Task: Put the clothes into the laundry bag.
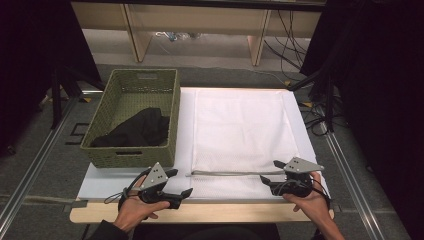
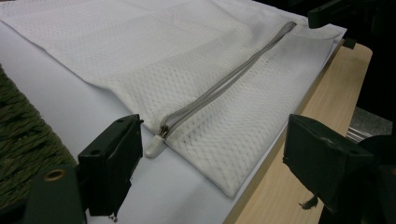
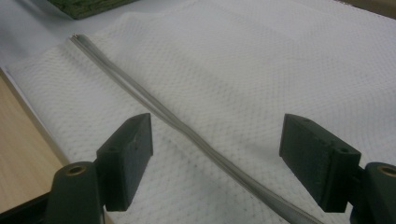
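In the high view, a white mesh laundry bag [image 1: 240, 135] lay flat across the middle of the desk [image 1: 130, 212], its grey zipper [image 1: 227, 173] running along the lower edge. A green woven basket [image 1: 167, 107] holding a black garment [image 1: 137, 129] stood at upper left. The left tool [image 1: 179, 187] at lower left and the right tool [image 1: 270, 172] at lower right were both released, grasping nothing.

In the left gripper view, the zipper pull [image 2: 156, 144] lay just right of the left jaw, the jaws spread wide.

In the right gripper view, the zipper crossed diagonally between the spread jaws.
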The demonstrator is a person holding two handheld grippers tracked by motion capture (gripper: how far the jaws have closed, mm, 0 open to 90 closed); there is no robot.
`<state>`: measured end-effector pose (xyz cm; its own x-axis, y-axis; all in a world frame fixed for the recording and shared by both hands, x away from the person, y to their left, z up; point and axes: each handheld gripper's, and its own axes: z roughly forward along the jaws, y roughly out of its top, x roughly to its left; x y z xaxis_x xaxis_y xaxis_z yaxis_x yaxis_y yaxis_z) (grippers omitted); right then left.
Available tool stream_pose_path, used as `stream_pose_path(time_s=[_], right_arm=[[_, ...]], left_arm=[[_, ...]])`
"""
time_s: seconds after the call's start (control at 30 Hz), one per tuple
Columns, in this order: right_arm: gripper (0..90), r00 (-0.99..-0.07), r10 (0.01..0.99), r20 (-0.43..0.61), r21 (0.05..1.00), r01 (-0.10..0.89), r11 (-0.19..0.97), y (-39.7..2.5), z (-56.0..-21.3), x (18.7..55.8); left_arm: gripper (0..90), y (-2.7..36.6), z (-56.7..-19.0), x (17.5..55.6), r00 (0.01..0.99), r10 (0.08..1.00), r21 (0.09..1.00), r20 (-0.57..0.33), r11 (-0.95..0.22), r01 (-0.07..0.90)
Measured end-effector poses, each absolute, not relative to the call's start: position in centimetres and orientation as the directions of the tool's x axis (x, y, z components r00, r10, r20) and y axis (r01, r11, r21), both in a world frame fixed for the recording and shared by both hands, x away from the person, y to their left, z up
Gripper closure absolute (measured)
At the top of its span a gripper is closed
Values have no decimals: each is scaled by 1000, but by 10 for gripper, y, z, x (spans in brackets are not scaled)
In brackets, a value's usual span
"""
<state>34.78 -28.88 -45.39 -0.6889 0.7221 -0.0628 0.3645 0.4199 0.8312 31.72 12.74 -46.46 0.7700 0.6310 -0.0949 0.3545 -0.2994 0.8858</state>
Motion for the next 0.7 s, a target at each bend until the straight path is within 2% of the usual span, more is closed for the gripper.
stream_pose_path(time_s=[0.4,0.47,0.7], right_arm=[[268,-673,736,-76,821,377,429,-292,-456,351],[268,-669,740,-72,820,383,426,-293,-456,353],[247,-660,747,-88,807,392,441,-291,-459,367]], left_arm=[[191,128,-463,321,779,623,887,-74,-317,337],[191,128,-463,321,770,631,885,-92,-303,353],[191,129,-462,322,773,629,886,-84,-308,347]])
